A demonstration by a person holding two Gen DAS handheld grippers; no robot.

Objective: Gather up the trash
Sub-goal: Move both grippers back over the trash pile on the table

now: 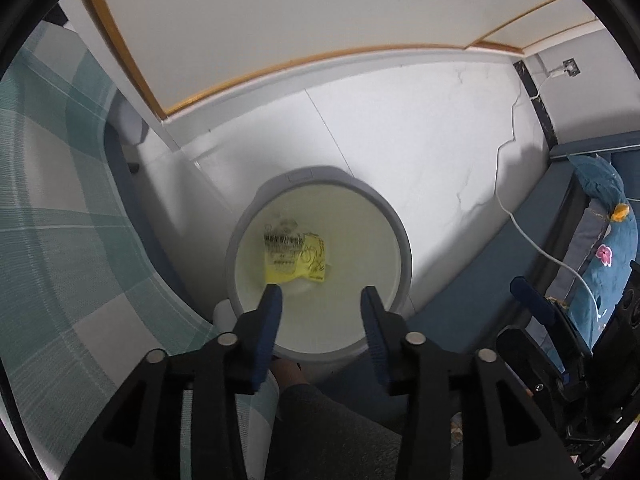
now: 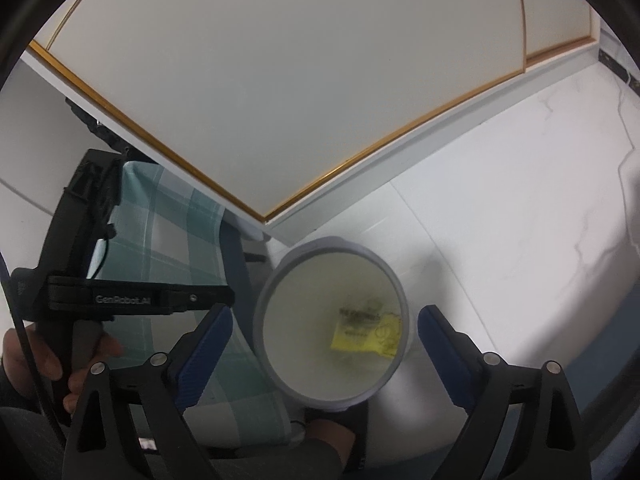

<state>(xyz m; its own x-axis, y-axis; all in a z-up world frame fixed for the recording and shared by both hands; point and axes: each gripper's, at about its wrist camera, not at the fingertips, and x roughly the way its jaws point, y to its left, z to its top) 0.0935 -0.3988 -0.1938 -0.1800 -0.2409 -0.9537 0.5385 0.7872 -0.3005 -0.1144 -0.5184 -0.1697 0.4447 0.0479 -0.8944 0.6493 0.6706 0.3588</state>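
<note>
Your left gripper (image 1: 321, 294) hangs over the bin (image 1: 402, 240) with its jaws apart and nothing between them. Your right gripper (image 2: 325, 330) is spread wide beside it, also empty. Below them, the yellow wrapper (image 1: 296, 258) lies on the bin's bottom, so that piece looks delivered. The bin stands on the white floor (image 1: 420, 128), between a checked cloth (image 1: 60, 200) and blue bedding (image 1: 600, 208). No other trash shows on the floor here; what remains, if anything, lies out of view.
</note>
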